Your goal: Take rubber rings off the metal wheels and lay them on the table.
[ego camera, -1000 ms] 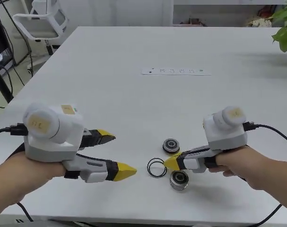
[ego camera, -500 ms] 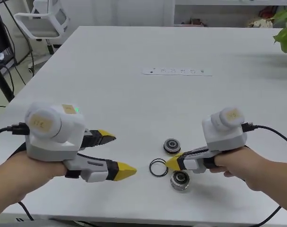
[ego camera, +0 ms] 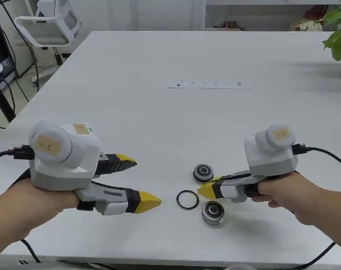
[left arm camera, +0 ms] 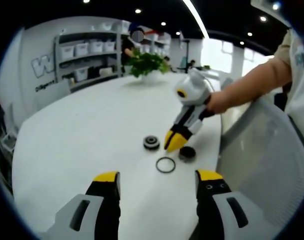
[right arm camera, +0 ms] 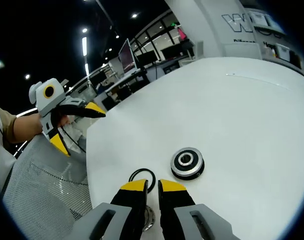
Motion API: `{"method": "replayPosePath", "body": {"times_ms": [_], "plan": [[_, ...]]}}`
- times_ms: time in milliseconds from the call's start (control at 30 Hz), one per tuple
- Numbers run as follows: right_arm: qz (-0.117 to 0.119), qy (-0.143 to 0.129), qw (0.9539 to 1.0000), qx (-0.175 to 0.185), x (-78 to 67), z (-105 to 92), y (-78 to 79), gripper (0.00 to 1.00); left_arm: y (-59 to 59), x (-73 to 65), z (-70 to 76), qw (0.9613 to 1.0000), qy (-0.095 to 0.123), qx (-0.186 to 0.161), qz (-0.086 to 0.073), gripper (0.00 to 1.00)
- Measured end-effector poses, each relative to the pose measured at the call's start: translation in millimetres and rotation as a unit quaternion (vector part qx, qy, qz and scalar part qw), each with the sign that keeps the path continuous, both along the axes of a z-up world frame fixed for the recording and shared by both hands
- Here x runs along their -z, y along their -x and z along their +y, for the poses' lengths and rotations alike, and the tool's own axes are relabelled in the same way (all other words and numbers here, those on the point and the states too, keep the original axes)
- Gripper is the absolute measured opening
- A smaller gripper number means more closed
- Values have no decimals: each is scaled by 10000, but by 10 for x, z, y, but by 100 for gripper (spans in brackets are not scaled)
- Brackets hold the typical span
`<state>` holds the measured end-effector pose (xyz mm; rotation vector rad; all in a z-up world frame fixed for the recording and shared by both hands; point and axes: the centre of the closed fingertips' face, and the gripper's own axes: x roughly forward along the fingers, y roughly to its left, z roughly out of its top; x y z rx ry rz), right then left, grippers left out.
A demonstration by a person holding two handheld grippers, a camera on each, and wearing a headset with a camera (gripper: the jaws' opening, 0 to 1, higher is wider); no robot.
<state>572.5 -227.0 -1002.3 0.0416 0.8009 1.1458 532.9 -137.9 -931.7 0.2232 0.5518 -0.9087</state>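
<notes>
Hovering above the near part of the bench (ego camera: 159, 112), the left gripper (ego camera: 137, 181) is released, its two yellow-tipped jaws spread wide and holding nothing. It points toward the work and looks parked as a ready helper, probably to steady a wheel when the next ring has to be peeled off. Well ahead of its jaws, a black rubber ring (ego camera: 187, 199) lies flat on the bench, apart from both wheels, which fits a ring already taken off and laid down as the task asks. Whether it is a single ring or two stacked I cannot tell. Past the ring from the left gripper are the two metal wheels. The far wheel (ego camera: 203, 172) lies flat just beyond the right gripper's tip, and the near wheel (ego camera: 213, 213) lies flat just below and beside that tip. The right gripper (ego camera: 205, 192) has its jaws drawn nearly together with nothing seen between them. Its tip hangs between the two wheels and just beside the ring, likely placed to pick the next wheel. Whether either wheel carries rubber is too small to judge.
</notes>
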Motion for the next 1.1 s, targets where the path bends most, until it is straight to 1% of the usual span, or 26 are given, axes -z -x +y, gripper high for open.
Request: {"method": "replayPosePath", "body": {"times_ms": [100,167,233,300,433,567,700,800,933,1000,1100], "plan": [[-41,-58,9999,82,-54,-37,-32,7,-17,8,-5,10000,9,-9,24,61],[-77,-119,9998,135,-114,-49,-30,6,-38,11,-4,10000,15,-24,40,61],[-161,-159,9996,164,-141,-79,-44,7,-64,5,-10,10000,33,-23,53,61],[-237,-162,9994,174,-175,-103,-55,7,-85,-8,-29,10000,38,-17,42,60],[-268,-224,9992,201,-230,-141,-64,10,-127,-30,-90,10000,26,51,17,60],[-404,-178,9989,169,-266,-181,-50,12,-174,-52,-142,9999,51,86,25,60],[-503,-143,9985,163,-297,-231,-41,14,-214,-73,-201,9999,40,158,-3,60],[-577,-125,9981,173,-306,-275,-57,16,-256,-85,-241,9998,61,202,-1,60],[-664,-81,9975,211,-322,-324,-62,18,-322,-90,-279,9997,107,212,27,60],[-717,-41,9972,219,-312,-356,-92,19,-353,-84,-301,9997,107,228,36,59],[-765,-21,9968,249,-321,-378,-110,19,-395,-69,-338,9995,188,233,107,59]]}}
